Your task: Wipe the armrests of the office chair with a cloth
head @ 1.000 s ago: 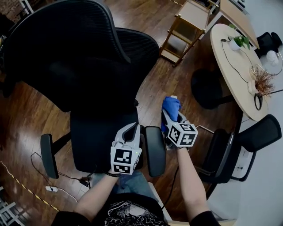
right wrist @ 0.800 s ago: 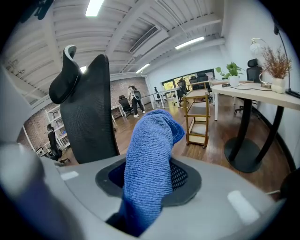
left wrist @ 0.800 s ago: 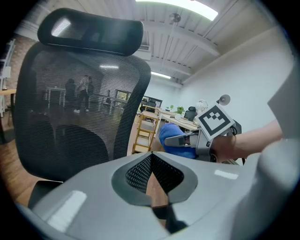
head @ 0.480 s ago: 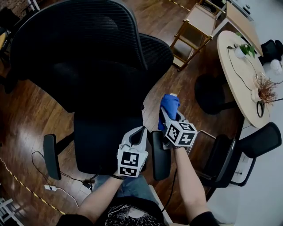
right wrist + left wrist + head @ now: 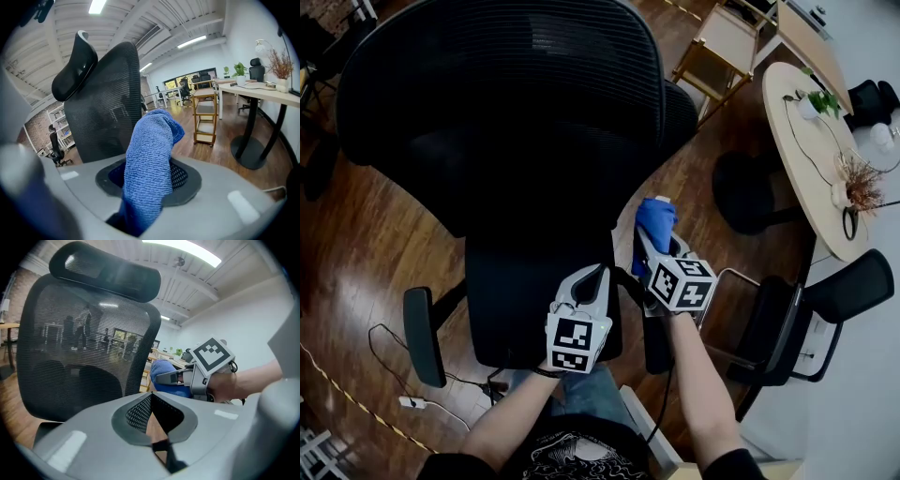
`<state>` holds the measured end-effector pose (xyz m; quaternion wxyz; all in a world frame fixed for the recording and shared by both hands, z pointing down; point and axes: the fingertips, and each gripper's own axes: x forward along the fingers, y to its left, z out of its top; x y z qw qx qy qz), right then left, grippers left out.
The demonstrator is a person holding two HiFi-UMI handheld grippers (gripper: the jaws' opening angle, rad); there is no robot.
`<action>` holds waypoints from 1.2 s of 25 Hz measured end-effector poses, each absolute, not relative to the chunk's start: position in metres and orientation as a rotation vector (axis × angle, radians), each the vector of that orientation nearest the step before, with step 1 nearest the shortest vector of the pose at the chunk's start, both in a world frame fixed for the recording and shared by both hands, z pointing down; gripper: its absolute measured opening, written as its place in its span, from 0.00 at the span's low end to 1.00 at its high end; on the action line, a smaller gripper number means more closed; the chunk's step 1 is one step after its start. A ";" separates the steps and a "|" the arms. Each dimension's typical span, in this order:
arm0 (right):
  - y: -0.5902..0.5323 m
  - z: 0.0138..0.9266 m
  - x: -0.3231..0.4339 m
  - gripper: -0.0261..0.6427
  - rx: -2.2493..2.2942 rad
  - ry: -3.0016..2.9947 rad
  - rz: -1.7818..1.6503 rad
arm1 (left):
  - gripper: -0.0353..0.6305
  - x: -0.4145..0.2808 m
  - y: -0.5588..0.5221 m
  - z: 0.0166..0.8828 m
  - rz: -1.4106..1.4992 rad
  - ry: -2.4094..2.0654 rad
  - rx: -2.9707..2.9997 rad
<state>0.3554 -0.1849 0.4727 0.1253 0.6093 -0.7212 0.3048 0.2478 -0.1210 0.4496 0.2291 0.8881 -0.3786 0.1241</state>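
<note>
Right gripper point(image 5: 149, 197): jaws closed on the blue cloth point(image 5: 151, 154), which stands up between them and flops over at the top. Left gripper point(image 5: 157, 427): jaws together, nothing held (only mesh and floor show through the gap behind the tips).

Head view: the cloth is held just beside the right edge of the chair point(image 5: 516, 122) back, above the rear of the right armrest point(image 5: 654, 349). Contact cannot be judged.

Versus 0.5 s ago: the chair back fills more of the view and its top reaches further right. The left armrest point(image 5: 424, 336) sits further right. Both grippers are roughly where they were.

The right armrest is mostly hidden under the right gripper and forearm. Marker cubes carry black-and-white squares; the shirt print is unreadable.
</note>
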 end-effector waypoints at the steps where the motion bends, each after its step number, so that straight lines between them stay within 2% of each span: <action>1: -0.184 0.472 0.352 0.25 1.773 -2.098 0.873 | 0.06 0.245 -0.121 0.449 0.338 -1.036 2.447; 12: -0.152 0.462 0.315 0.25 1.844 -2.077 0.891 | 0.06 0.229 -0.108 0.444 0.315 -0.922 2.498; 30: -0.025 0.490 0.283 0.25 2.085 -1.924 1.083 | 0.06 0.226 -0.049 0.446 0.363 -0.693 2.612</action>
